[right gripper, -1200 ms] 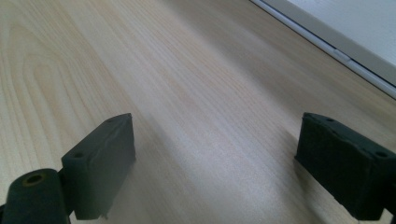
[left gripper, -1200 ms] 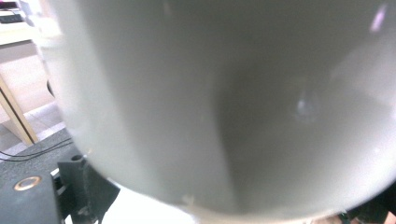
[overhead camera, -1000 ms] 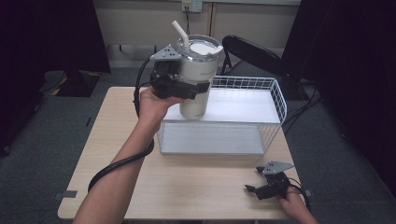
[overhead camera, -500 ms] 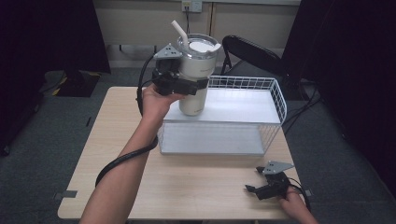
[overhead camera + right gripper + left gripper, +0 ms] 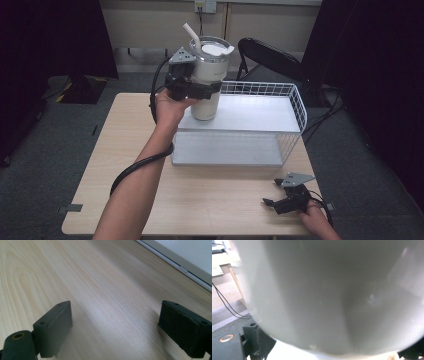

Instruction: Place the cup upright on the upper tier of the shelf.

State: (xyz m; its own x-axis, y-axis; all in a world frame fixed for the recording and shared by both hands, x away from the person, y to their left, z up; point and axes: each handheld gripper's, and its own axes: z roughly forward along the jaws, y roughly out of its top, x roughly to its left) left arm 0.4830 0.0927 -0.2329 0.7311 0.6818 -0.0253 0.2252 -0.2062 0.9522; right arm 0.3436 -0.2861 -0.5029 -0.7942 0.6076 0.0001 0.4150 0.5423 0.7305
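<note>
Table (image 5: 125,150): light wood top, bearing everything listed below.

Wire basket (image 5: 295,107): white, on the far right part of the table, with a pale flat floor and its near side open toward you.

Tumbler (image 5: 207,75): large, pale, upright, with a lid and a straw slanting up to the left. It stands at the basket's far left corner; whether its base touches the basket floor or hangs just above it cannot be told. In the left gripper view its wall (image 5: 337,295) sits hard against the camera.

Your left gripper (image 5: 192,90): jaws clamped around the tumbler's body from the left side, roughly at mid-height, with the tumbler between the tongs and your hand behind them.

Your right gripper (image 5: 272,204): low at the near right corner of the table, well apart from the tumbler. Its jaws stand wide apart with bare wood between them (image 5: 115,325).
</note>
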